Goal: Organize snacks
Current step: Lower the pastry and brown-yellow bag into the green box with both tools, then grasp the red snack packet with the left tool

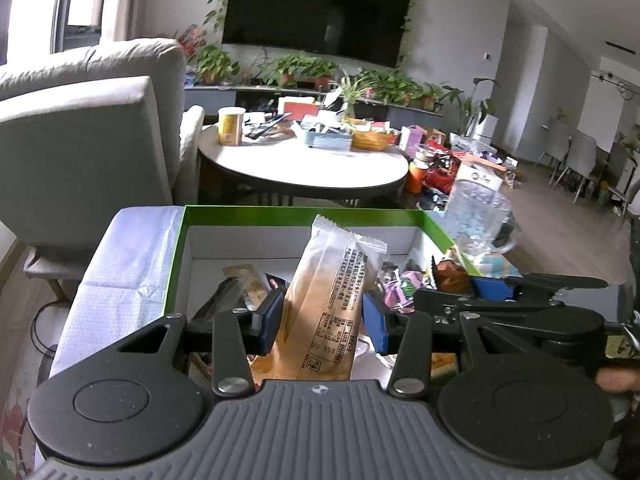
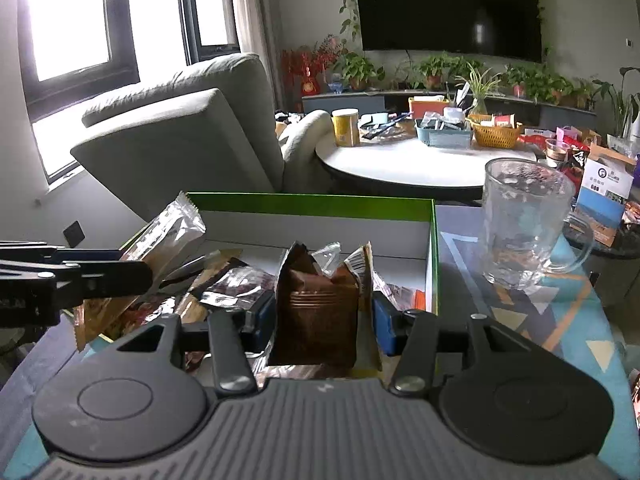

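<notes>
I'm in a home living room: a wall-mounted television (image 2: 448, 4), grey armchair (image 2: 180, 136), potted plants (image 1: 304, 68) and a cluttered round table (image 1: 304, 164).

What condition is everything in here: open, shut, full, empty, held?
Left gripper: shut on tan snack packet.
Right gripper: shut on brown foil snack pouch.
Green-rimmed cardboard box: open, holding snacks.
Clear glass mug: upright, apparently empty.
Wall television: off.
</notes>
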A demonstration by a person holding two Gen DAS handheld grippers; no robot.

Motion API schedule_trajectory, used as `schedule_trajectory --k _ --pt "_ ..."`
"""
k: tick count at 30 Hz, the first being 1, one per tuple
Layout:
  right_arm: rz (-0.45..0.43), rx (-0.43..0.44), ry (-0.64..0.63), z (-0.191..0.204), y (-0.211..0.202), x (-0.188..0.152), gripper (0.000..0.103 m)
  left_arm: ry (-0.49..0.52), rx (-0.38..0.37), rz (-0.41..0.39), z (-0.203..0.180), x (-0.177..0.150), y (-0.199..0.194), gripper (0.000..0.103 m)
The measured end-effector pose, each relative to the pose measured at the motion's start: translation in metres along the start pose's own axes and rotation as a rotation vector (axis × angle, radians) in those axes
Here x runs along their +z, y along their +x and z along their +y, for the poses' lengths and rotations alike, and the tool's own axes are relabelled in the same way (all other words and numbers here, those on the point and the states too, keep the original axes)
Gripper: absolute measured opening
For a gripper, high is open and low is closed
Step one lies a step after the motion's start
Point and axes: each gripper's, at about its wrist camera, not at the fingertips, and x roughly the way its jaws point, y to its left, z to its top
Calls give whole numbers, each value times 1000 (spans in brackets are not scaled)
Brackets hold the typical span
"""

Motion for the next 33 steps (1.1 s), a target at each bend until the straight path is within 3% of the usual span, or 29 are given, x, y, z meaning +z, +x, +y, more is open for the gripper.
schedule_trajectory --k 15,17,20,26,33 --pt "52 2 19 -11 21 7 53 5 69 43 12 0 42 42" --pt "55 2 36 -13 19 8 56 13 79 57 13 0 43 42" --pt "54 -4 43 -12 15 8 60 19 82 59 13 -2 38 43" --pt "24 -28 6 -6 -2 1 61 43 112 -10 6 -5 14 47" --pt "-32 -22 4 -6 -33 -5 61 28 95 -58 -4 -13 -23 47"
